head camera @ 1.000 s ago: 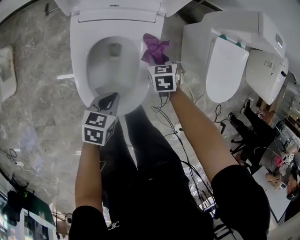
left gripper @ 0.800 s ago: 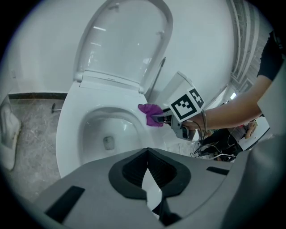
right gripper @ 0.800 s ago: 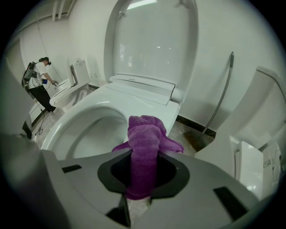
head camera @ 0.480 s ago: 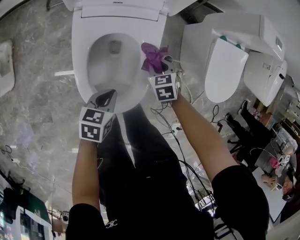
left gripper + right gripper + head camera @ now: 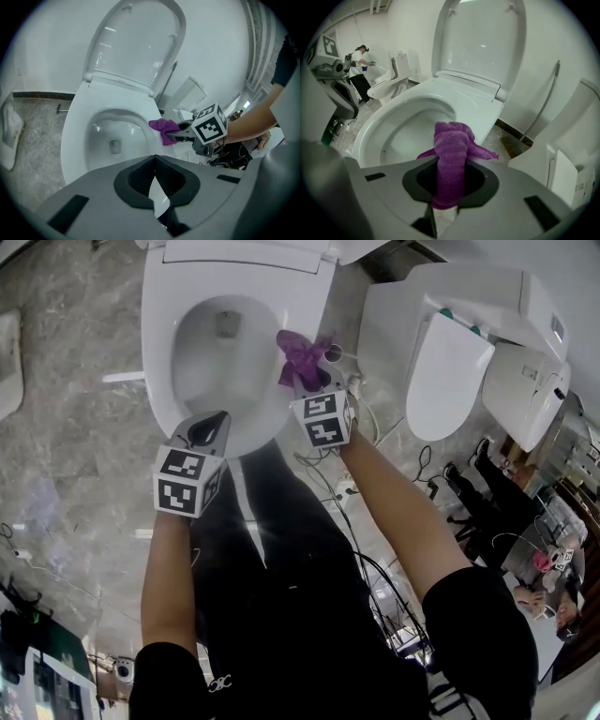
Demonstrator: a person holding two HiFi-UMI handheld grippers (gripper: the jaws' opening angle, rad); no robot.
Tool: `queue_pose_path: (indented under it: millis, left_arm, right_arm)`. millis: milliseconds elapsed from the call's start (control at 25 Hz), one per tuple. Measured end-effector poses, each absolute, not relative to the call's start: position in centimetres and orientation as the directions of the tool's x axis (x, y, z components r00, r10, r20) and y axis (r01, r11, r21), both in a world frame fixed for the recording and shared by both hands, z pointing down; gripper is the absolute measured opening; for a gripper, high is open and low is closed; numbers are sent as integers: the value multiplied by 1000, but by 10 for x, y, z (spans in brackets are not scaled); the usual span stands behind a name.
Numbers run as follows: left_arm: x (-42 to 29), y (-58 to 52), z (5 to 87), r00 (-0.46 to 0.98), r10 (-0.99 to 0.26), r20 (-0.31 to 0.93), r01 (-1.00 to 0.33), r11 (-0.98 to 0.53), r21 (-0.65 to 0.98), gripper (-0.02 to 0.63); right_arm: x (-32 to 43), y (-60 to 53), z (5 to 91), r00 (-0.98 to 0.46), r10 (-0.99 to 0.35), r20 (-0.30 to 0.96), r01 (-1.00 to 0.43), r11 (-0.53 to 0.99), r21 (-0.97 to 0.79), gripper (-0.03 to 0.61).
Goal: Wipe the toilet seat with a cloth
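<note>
The white toilet seat (image 5: pixel 157 362) lies down around the bowl, with its lid (image 5: pixel 136 42) raised behind. My right gripper (image 5: pixel 312 390) is shut on a bunched purple cloth (image 5: pixel 305 354), which rests on the seat's right rim. In the right gripper view the cloth (image 5: pixel 452 150) stands up out of the jaws of my right gripper (image 5: pixel 447 199), over the seat (image 5: pixel 473 105). My left gripper (image 5: pixel 212 424) hovers shut and empty over the seat's front edge. In the left gripper view the cloth (image 5: pixel 162 126) lies on the right rim, beyond the closed left gripper (image 5: pixel 155 190).
A second white toilet (image 5: pixel 459 371) stands to the right. Cables (image 5: pixel 370 432) trail over the marble floor between the two. A toilet brush (image 5: pixel 513 145) leans by the wall at the right. A person (image 5: pixel 360 65) stands far off by another toilet.
The right gripper has drawn the cloth a little toward the front along the seat's right rim. The left gripper has stayed at the front edge.
</note>
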State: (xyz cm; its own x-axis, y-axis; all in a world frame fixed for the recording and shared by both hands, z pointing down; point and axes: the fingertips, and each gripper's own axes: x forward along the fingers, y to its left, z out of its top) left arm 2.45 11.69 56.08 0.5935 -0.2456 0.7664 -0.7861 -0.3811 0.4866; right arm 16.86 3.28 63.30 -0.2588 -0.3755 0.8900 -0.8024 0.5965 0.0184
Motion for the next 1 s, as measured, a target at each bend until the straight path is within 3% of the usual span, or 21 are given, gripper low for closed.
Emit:
queue_pose_path:
  millis: [400, 1000]
  left_arm:
    - [22, 112, 561, 594, -258, 762, -790, -365, 492, 3]
    - [-9, 129, 568, 556, -290, 778, -827, -279, 487, 3]
  right_arm:
    - [153, 81, 635, -277, -300, 913, -709, 705, 16, 81]
    - [115, 144, 637, -351, -125, 928, -642, 753, -141, 83]
